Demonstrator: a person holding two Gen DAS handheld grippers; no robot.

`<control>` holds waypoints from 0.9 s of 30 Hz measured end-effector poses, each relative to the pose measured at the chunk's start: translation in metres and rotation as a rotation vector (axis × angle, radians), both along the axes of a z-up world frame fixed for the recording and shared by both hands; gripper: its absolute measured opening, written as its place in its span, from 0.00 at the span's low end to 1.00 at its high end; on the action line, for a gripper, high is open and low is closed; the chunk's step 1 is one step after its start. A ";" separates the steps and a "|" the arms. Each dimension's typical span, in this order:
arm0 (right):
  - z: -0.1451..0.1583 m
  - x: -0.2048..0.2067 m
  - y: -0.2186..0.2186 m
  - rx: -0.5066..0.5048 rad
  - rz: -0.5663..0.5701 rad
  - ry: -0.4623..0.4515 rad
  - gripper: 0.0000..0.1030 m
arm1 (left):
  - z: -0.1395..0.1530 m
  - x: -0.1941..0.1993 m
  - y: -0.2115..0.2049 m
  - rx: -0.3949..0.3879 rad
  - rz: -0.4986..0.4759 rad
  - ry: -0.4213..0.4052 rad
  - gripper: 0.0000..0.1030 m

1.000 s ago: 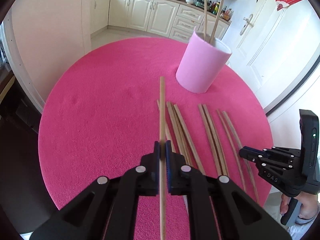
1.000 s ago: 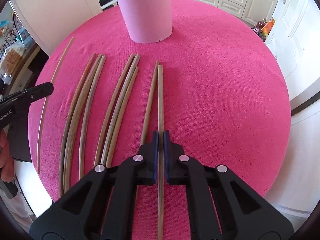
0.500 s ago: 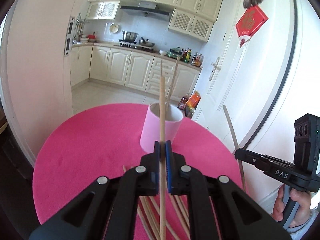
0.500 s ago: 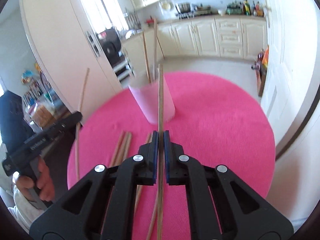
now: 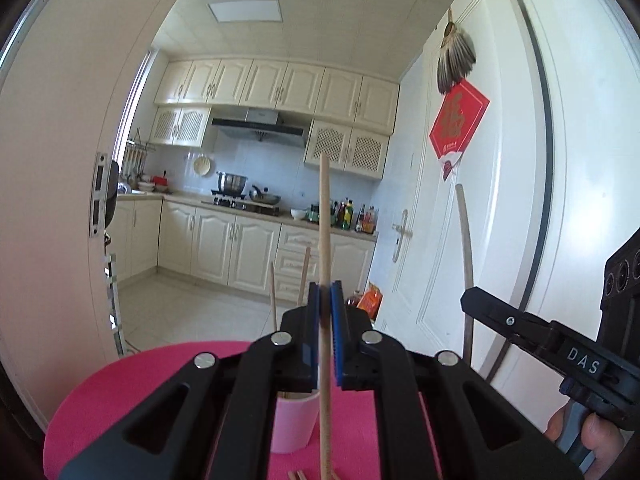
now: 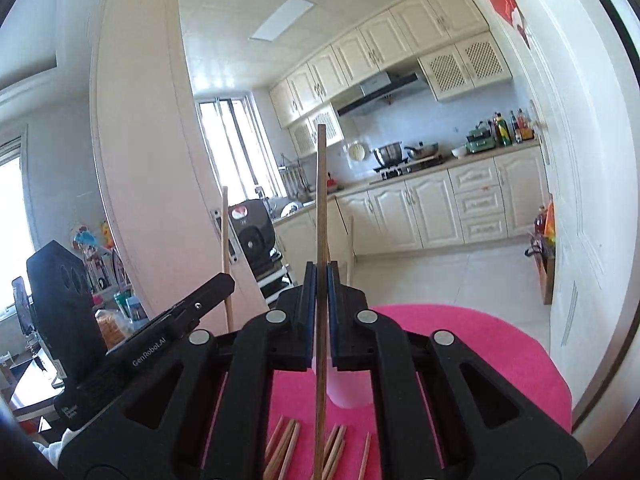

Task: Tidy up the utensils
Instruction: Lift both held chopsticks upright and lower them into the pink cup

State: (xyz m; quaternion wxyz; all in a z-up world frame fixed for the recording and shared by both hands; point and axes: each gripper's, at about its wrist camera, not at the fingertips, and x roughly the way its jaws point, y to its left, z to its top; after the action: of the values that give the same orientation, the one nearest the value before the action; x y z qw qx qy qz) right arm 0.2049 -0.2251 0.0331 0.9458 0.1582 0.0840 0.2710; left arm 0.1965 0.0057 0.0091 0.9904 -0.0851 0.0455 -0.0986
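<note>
1. The left gripper [image 5: 325,332] is clamped on a pale, round wooden chopstick [image 5: 325,216], pinched between its blue ribbed pads. The stick stands upright, reaching well above the jaws and hanging below them.
2. The right gripper [image 6: 319,312] is likewise clamped on a darker brown chopstick [image 6: 321,200], slim and straight, held upright between blue pads.
3. Each gripper also shows in the other's view: the right gripper [image 5: 516,324] off to the side with its dark stick rising in front of the white door [image 5: 492,200], the left gripper [image 6: 176,320] with its pale stick against the doorway.
4. A pink cylindrical cup [image 5: 294,424], matte and smooth-walled, stands on the table directly below and beyond the left jaws. Two chopsticks [image 5: 273,296] already lean inside it, their tips poking up.
5. The round table carries a bright pink cloth [image 6: 500,360] with a fuzzy, towel-like nap.
6. More loose chopsticks [image 6: 286,448] lie flat on the cloth near the right gripper, in small bunches, roughly parallel.
</note>
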 end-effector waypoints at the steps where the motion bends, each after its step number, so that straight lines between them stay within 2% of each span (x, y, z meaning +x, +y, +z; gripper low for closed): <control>1: 0.002 0.003 0.002 0.009 -0.006 -0.023 0.06 | 0.001 0.003 -0.002 0.001 0.007 -0.027 0.06; 5: 0.006 0.020 0.011 0.026 -0.033 -0.098 0.06 | 0.009 0.018 -0.006 -0.002 0.044 -0.128 0.06; 8: 0.004 0.032 0.017 0.050 -0.046 -0.123 0.06 | 0.010 0.032 -0.006 -0.019 0.076 -0.168 0.06; 18: 0.003 0.059 0.034 0.106 -0.101 -0.192 0.06 | -0.006 0.069 0.002 -0.045 0.150 -0.185 0.06; 23: -0.002 0.069 0.044 0.112 -0.101 -0.193 0.06 | -0.016 0.082 0.003 -0.014 0.177 -0.186 0.06; 27: -0.007 0.076 0.052 0.092 -0.110 -0.189 0.06 | -0.027 0.093 0.009 -0.021 0.184 -0.152 0.06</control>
State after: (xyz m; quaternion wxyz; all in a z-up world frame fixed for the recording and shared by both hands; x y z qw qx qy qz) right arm 0.2813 -0.1732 0.0262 0.9546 0.1795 -0.0267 0.2362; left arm 0.2891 0.0151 -0.0177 0.9950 -0.0913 -0.0389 -0.0138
